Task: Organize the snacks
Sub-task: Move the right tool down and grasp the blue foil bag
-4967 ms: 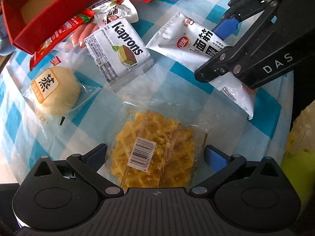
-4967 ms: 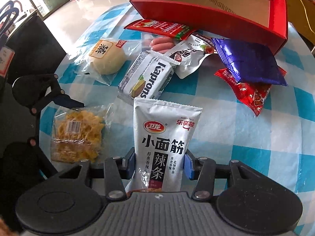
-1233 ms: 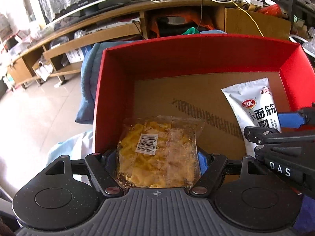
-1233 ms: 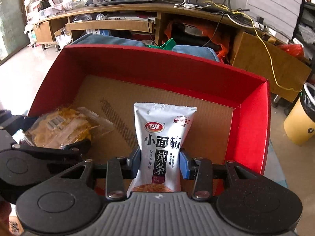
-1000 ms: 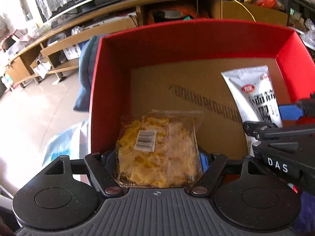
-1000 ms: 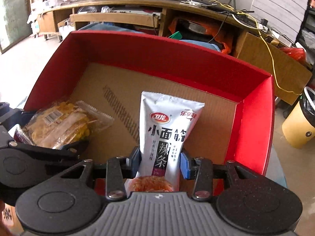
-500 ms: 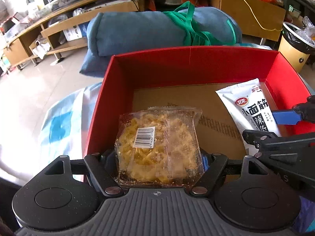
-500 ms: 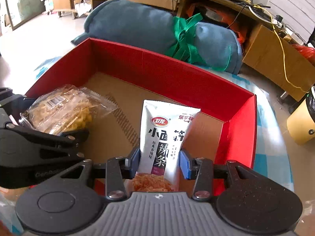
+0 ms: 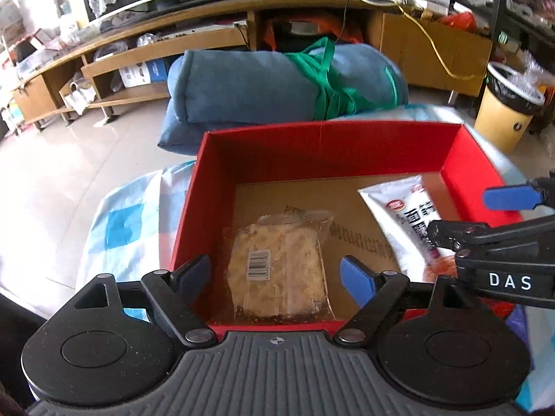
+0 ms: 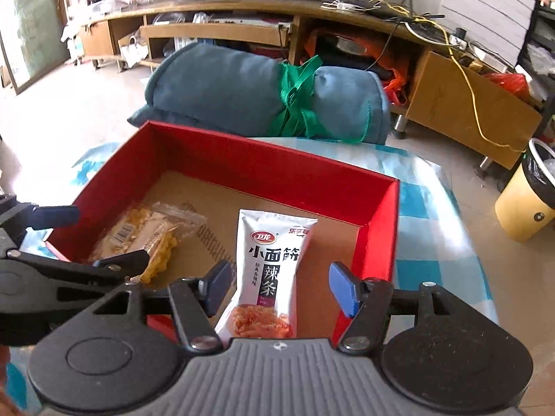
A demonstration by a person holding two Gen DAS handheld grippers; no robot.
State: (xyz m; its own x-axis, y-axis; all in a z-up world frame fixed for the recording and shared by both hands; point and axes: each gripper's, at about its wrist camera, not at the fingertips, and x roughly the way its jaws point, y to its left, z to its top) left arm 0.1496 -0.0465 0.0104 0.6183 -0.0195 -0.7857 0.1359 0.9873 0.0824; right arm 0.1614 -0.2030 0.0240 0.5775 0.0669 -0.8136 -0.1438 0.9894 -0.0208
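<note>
A: Clear crinkly packet of yellow crisps point(image 9: 281, 274) lies flat in the red cardboard box point(image 9: 322, 149), long axis along the left gripper point(image 9: 275, 272), whose fingers point(image 9: 357, 279) are opening, clear of it.

B: White foil pouch point(image 10: 272, 263) likewise; right gripper point(image 10: 279, 286) opening, pouch loose between.

Both tools look like the same build: matte black plastic, with a grey ribbed plate in the middle of the base and a little crosshair mark at the top edge of that plate. Either side of the plate there's a big rounded black housing with a raised disc on it. Angled black link arms run out from silver rivets beside the plate, and the outer ones have triangular cutouts. The left tool point(image 9: 275, 272) carries blue pads point(image 9: 357, 279) on its finger ends, same as the right tool point(image 10: 279, 286). Seen side-on from the left camera, the right tool's arm has "DAS" printed in white capitals.
</note>
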